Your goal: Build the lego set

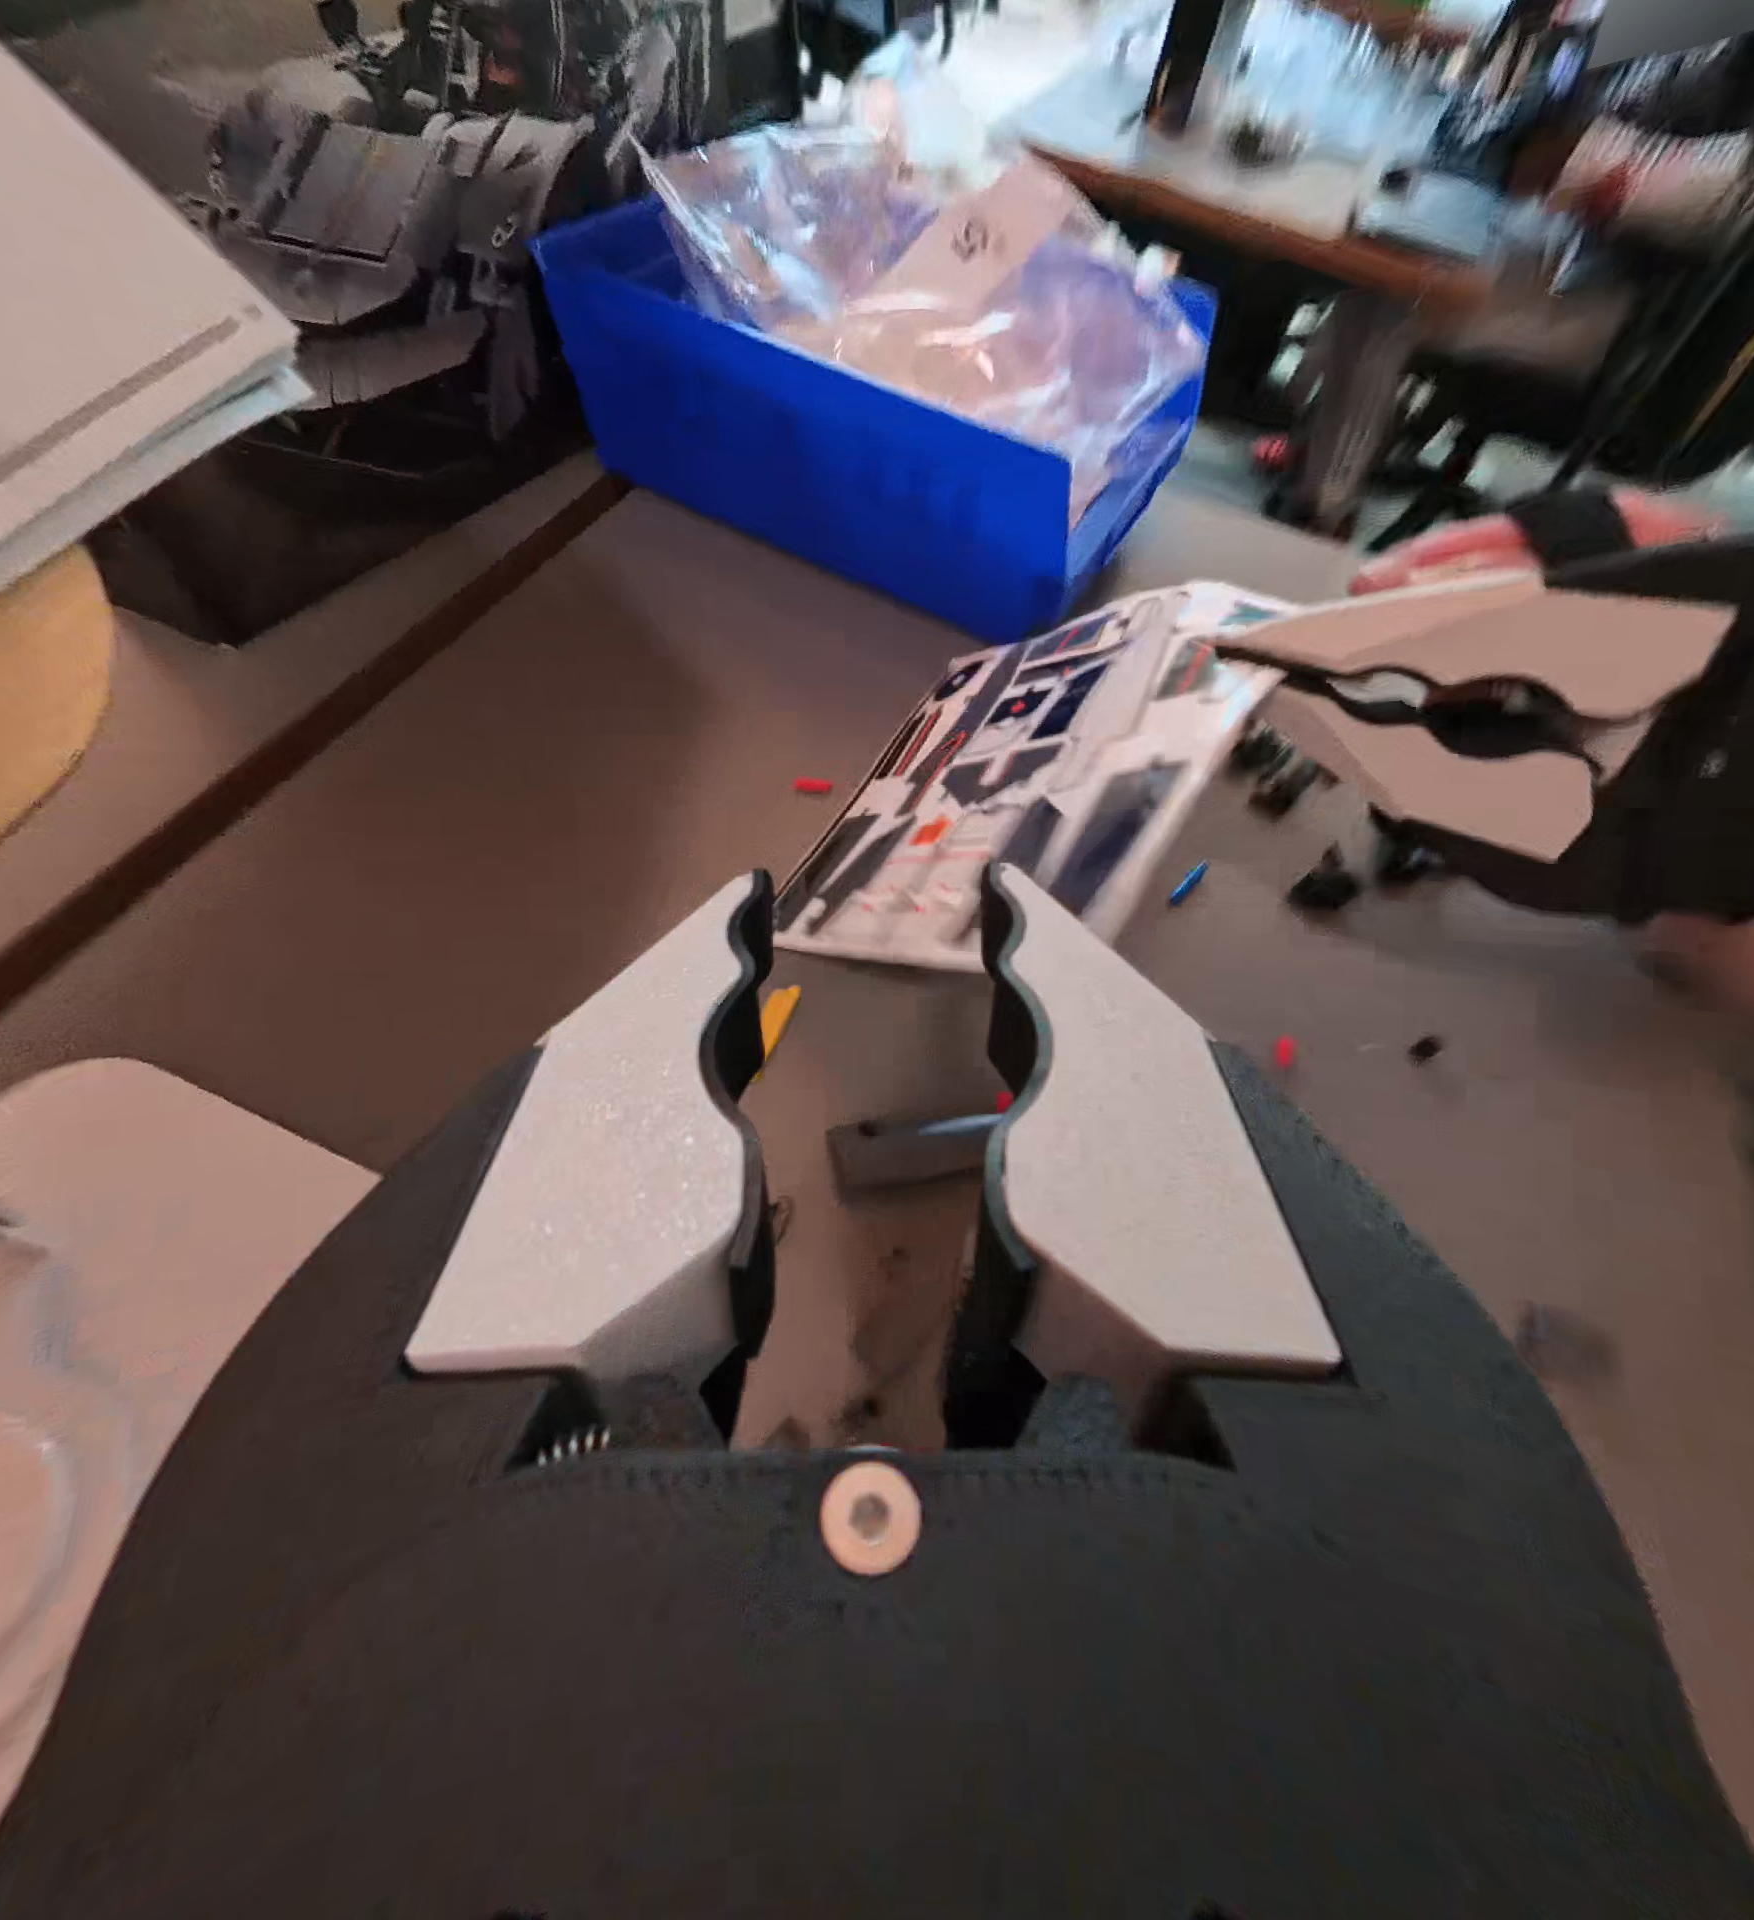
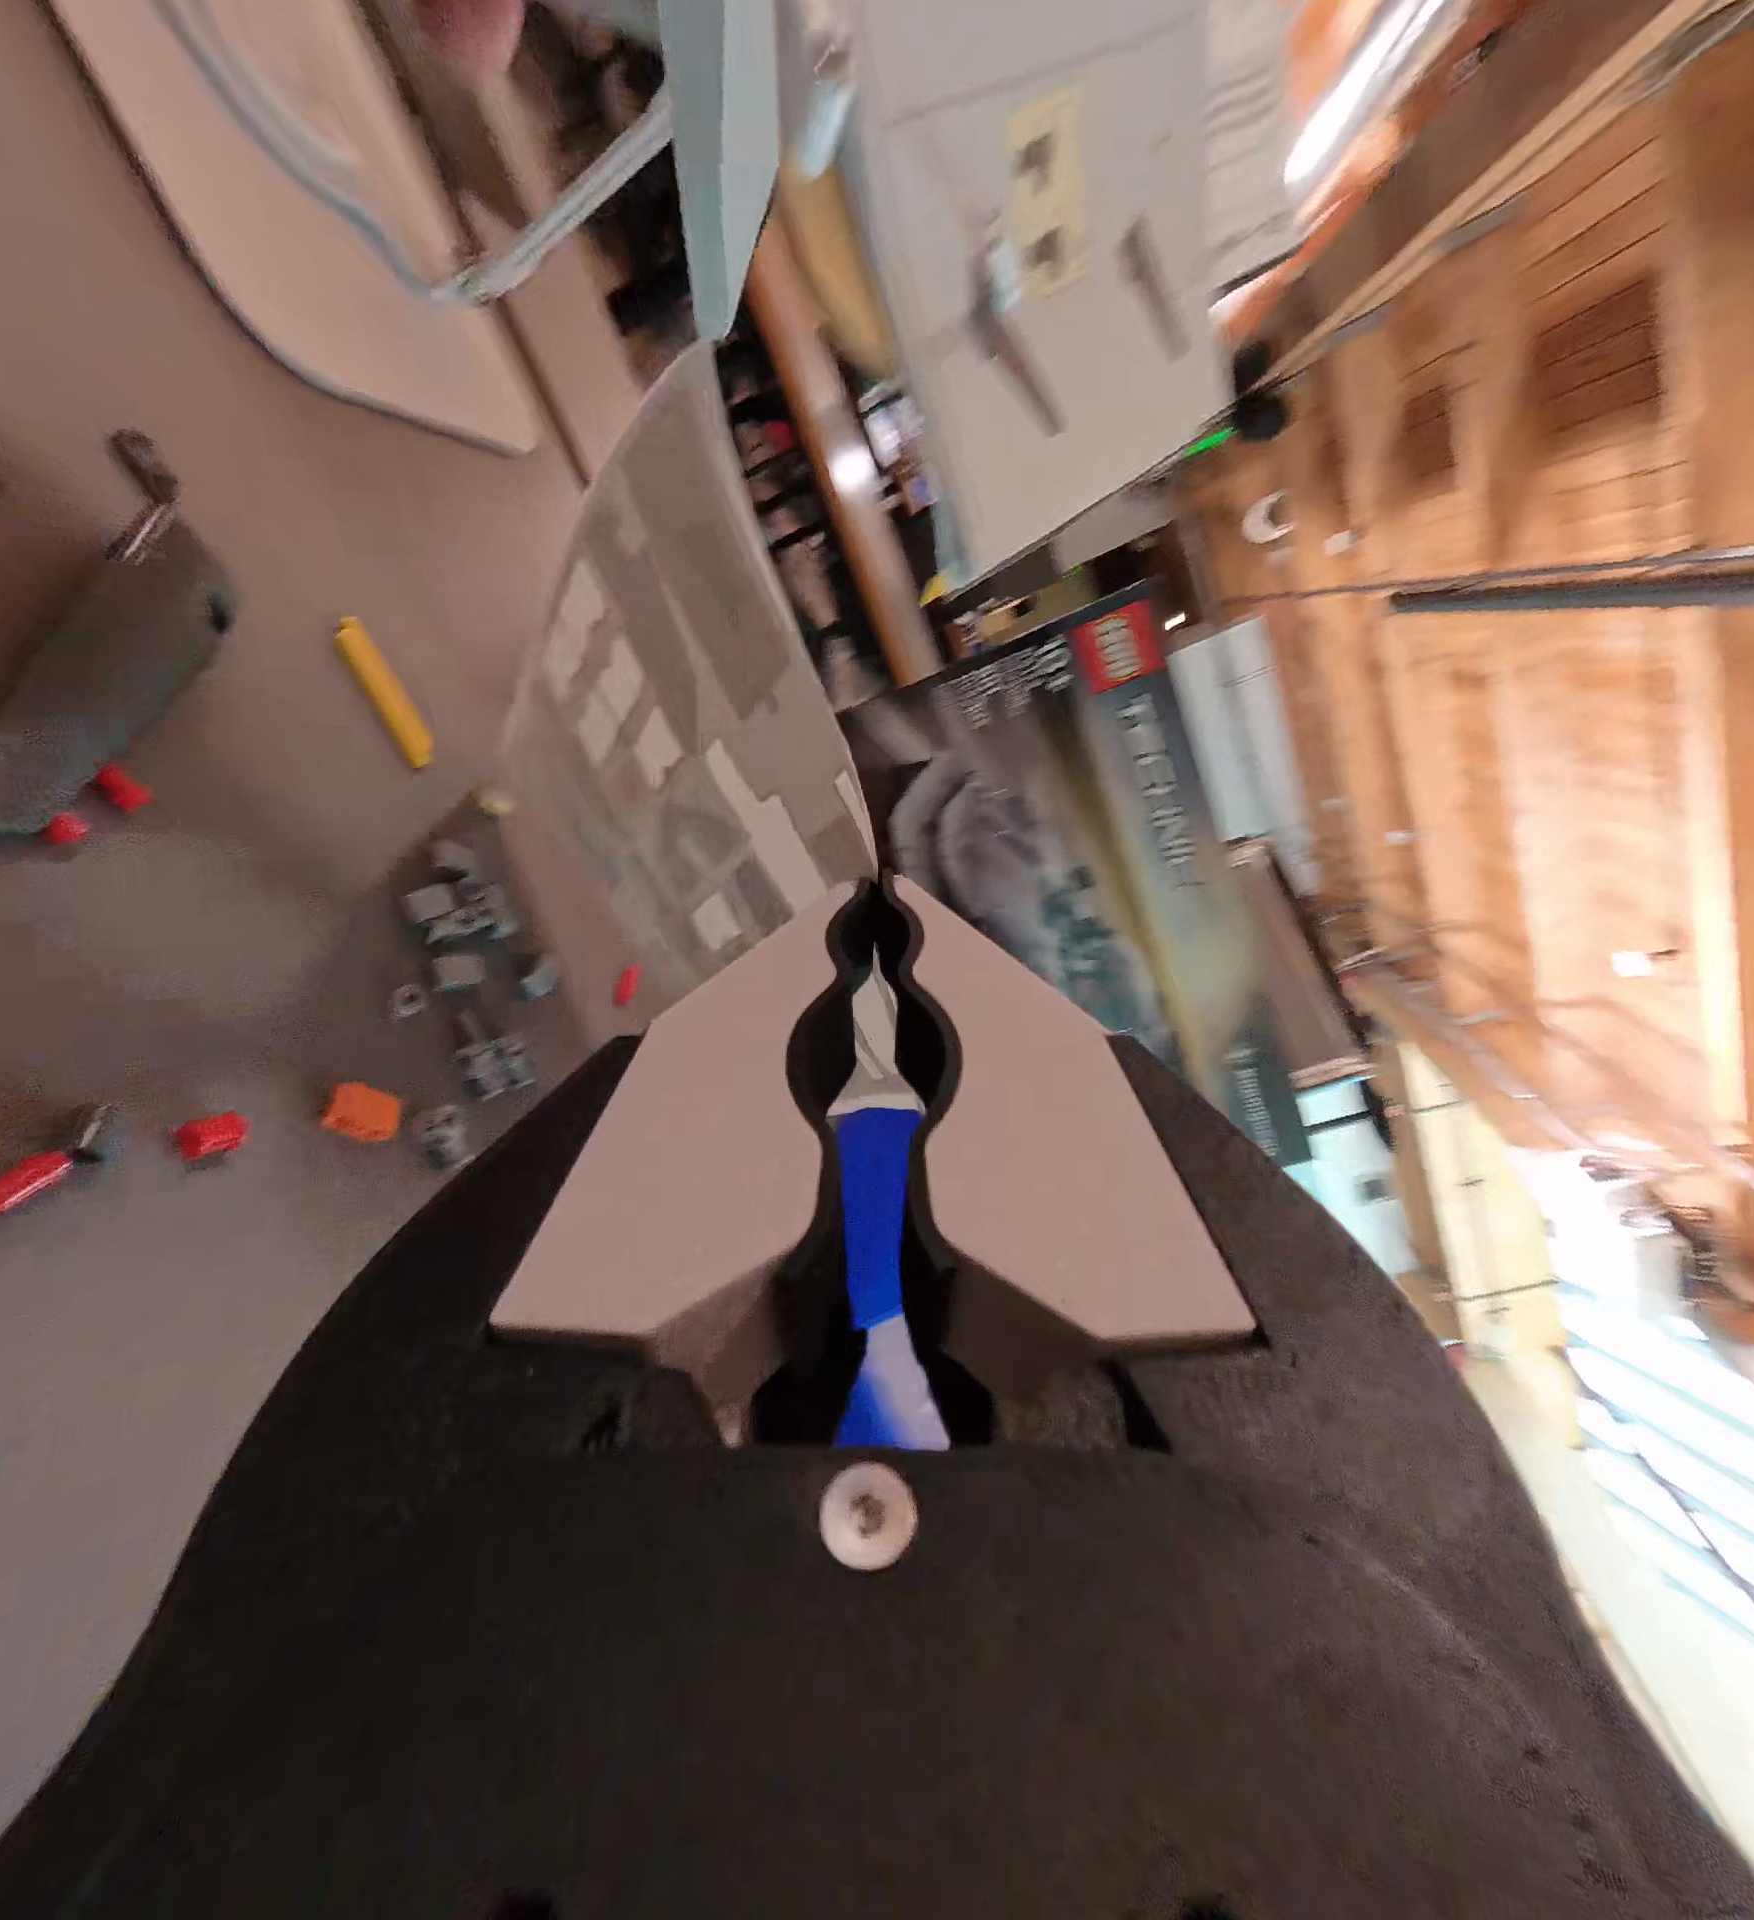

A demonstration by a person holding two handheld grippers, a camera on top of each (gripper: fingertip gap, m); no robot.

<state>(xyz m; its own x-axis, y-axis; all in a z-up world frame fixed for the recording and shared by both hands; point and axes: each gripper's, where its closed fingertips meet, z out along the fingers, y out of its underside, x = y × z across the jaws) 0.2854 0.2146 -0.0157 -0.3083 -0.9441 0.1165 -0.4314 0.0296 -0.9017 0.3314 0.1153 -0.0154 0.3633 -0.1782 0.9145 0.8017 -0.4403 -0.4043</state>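
Your right gripper (image 2: 878, 894) pinches the white printed sticker sheet (image 1: 1008, 769) by its corner; your left gripper (image 1: 878, 904), fingers spread, holds nothing above the brown tabletop (image 1: 499, 810).

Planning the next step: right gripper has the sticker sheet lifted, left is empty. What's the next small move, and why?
Probably set the sticker sheet down flat, clear of the loose pieces. The right gripper pinches its edge and the sheet hangs tilted over the table, covering parts, while the left gripper is open, holding nothing.
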